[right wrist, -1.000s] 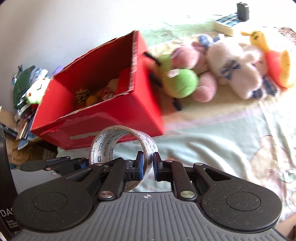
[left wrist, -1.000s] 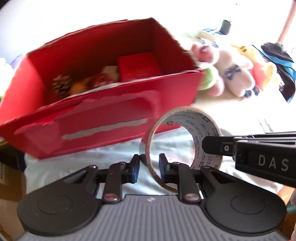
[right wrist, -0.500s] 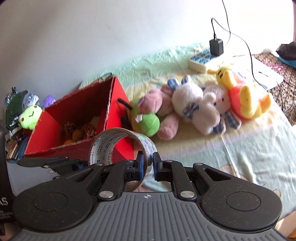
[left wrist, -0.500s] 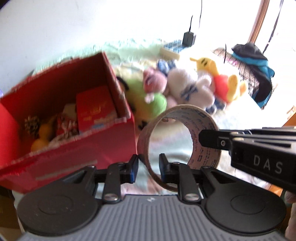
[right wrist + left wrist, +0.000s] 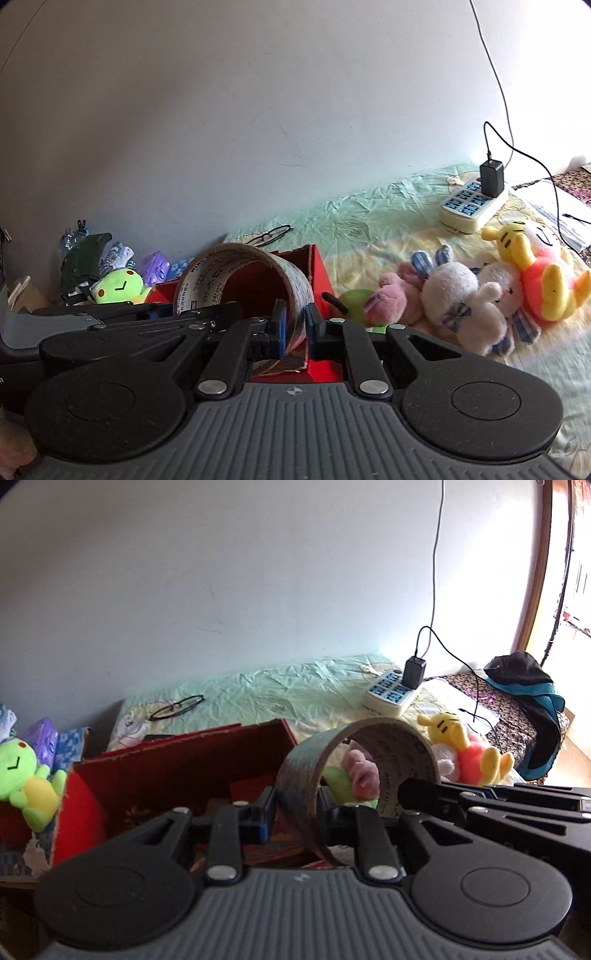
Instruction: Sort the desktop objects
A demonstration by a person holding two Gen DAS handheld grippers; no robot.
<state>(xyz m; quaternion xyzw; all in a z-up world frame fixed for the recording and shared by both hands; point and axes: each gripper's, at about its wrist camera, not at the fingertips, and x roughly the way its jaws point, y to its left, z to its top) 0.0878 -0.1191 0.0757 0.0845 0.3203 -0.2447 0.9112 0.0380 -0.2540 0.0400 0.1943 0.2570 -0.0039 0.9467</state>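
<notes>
Presently both hand-held grippers clamp one tape roll (image 5: 373,771). Left hand-held gripper (image 5: 295,814) grips its near wall; right hand-held gripper (image 5: 295,325) grips the opposite wall, above the red box (image 5: 177,771).

Each black gripper (image 5: 294,814) has silver screws, blue pads and a ribbed grey base.

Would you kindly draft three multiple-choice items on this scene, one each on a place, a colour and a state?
1. Where do the glasses lie?
A. inside the box
B. on the sheet by the wall
C. on the power strip

2. What colour is the box?
A. red
B. blue
C. white

3. How is the tape roll held?
A. lying free on the sheet
B. by one gripper only
C. by both grippers

Key: 1 B, they rest on the green sheet beyond the box. 2 A, its walls are red. 3 C, the left gripper and the right gripper each clamp its band.
</notes>
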